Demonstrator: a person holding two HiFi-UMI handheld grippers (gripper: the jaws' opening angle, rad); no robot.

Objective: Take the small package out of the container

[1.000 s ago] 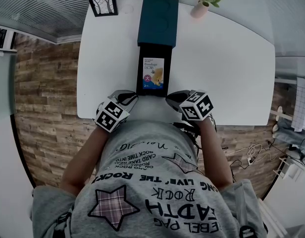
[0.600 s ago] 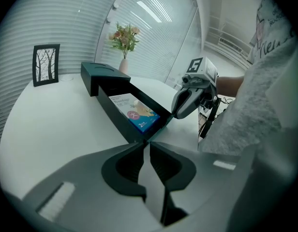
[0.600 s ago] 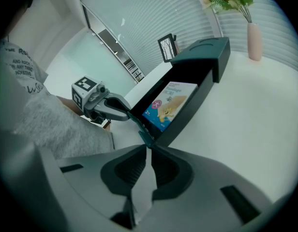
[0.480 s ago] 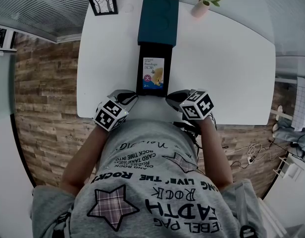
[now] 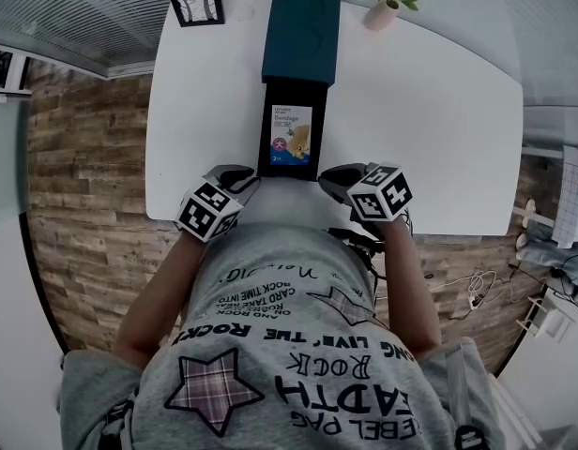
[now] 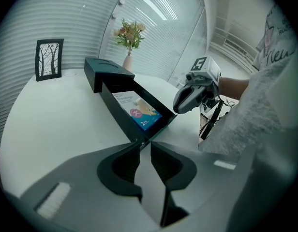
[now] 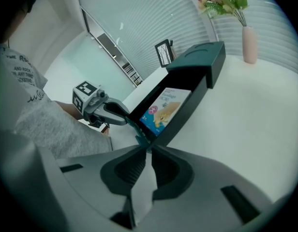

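Head view, looking steeply down: a person in a grey printed T-shirt (image 5: 298, 345) stands at the near edge of a white surface (image 5: 439, 111), a gripper in each hand. A dark teal container (image 5: 301, 26) lies lengthwise at the upper centre of the frame, its black tray (image 5: 320, 129) projecting from it toward the person. The small package (image 5: 292, 134), white and blue with a printed label, lies flat and face up inside that tray, touched by neither gripper. The left gripper (image 5: 247, 182) sits at the tray's lower-left corner and the right gripper (image 5: 328, 182) at its lower-right corner, the 2 flanking the tray's near end just below the package. Left gripper view shows its jaws a narrow slit apart, having just eased open a little. Only bare surface shows between the pads, and the tips sit right at the tray's corner. Right gripper view shows its jaws all but closed, with nothing visible between the pads and the tips at the tray's opposite corner; whether they nip its edge cannot be told. A black picture frame (image 5: 195, 3) stands at the upper left of the surface and a pink vase of flowers (image 5: 381, 15) at the upper right, both well apart from the grippers. Wood-plank floor (image 5: 83, 204) fills the left of the frame.
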